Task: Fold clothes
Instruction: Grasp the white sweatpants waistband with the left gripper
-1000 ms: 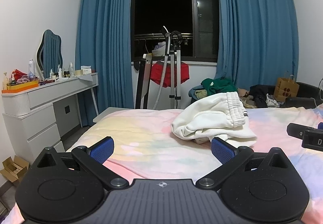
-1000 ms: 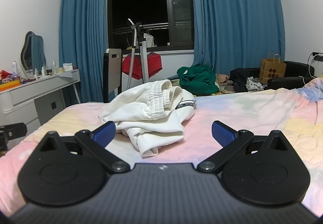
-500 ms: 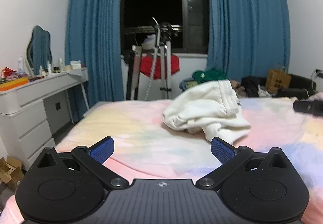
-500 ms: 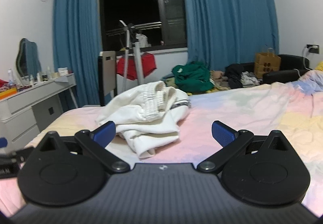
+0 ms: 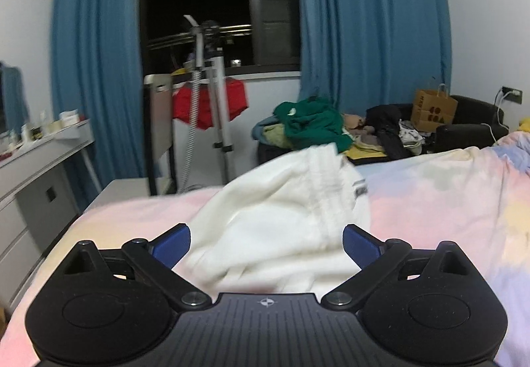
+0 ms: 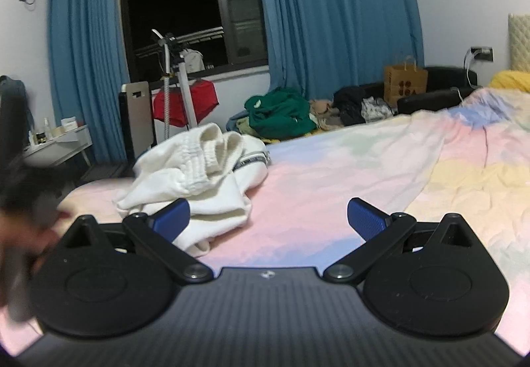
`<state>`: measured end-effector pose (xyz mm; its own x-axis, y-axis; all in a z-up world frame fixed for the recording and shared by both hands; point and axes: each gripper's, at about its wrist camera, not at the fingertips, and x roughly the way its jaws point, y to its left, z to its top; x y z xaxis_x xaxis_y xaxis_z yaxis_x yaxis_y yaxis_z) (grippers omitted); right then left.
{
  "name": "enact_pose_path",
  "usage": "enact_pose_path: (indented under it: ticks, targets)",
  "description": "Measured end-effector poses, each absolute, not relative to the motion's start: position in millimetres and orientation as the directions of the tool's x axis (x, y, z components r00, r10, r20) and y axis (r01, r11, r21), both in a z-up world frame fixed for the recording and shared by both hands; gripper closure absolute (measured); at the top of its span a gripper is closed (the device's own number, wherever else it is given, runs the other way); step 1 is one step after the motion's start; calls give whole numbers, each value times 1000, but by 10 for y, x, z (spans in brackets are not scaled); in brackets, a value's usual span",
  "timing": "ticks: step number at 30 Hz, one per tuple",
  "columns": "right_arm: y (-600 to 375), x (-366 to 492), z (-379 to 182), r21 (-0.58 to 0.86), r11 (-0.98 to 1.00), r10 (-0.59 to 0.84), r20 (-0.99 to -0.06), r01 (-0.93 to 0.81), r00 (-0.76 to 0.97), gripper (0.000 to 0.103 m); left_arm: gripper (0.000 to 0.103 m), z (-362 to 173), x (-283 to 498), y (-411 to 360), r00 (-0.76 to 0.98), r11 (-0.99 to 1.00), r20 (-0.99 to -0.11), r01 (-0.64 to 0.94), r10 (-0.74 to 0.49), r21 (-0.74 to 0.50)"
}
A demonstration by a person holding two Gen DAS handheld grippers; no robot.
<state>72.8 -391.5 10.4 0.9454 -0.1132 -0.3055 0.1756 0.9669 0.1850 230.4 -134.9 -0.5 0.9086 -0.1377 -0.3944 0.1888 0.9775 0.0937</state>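
A: Clothes first: where do they sit?

B: On the bed, the largest thing here, under a pastel cover that fills the lower half of both views. White pants lie in a crumpled heap at centre left of the right view, ribbed waistband on top. In the left view the pants fill the centre, blurred.

A: Which step is this?

B: The reach, I judge. Nothing is gripped and no fold has begun. The left hand-held gripper has its fingers spread wide with the heap right between them. The right hand-held gripper is also spread apart, its left finger over the heap's edge and bare cover between the tips.

A: What does the next move call for?

B: Probably closing on the waistband, then lifting and shaking the pants out flat before any fold. The heap is bunched, so picking a single layer may be hard.

A: Any containers?

B: A paper bag at upper right, contents hidden. A pile of other clothes, green on top, lies beyond the bed.
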Motion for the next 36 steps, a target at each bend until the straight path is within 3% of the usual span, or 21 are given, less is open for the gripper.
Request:
enact_pose_path:
  ticks: [8, 11, 14, 17, 21, 27, 29, 36]
  targets:
    - [-4161, 997, -242, 279, 940, -82, -381, 199, 921, 0, 9, -12, 3621, -2277, 889, 972, -447, 183, -98, 150]
    - [-4226, 1118, -385, 312, 928, -61, -412, 203, 909, 0, 16, -121, 3968, -2480, 875, 968, -482, 153, -40, 197]
    - [-4254, 1221, -507, 323, 923, -52, -433, 209, 900, 0, 30, -244, 4259, -2527, 850, 973, -526, 118, 3, 197]
    - [-4241, 1312, -610, 323, 922, -46, -454, 213, 890, 0, 58, -267, 4342, -2425, 842, 985, -539, 108, -19, 134]
    - [-4239, 1374, -642, 331, 922, -30, -456, 201, 890, 0, 70, -97, 4126, -2245, 857, 989, -512, 119, -60, 84]
    - [-4201, 1323, -541, 307, 932, -59, -391, 190, 919, 0, 80, 372, 3462, -1748, 894, 994, -438, 109, -96, 3]
    - [-4178, 1289, -495, 303, 936, -62, -364, 181, 929, 0, 88, 486, 3138, -1461, 901, 993, -418, 104, -116, -52]
    - [-4044, 1023, -265, 266, 958, -36, -253, 105, 967, 0, 92, 761, 2129, -426, 919, 985, -366, 102, -146, -137]
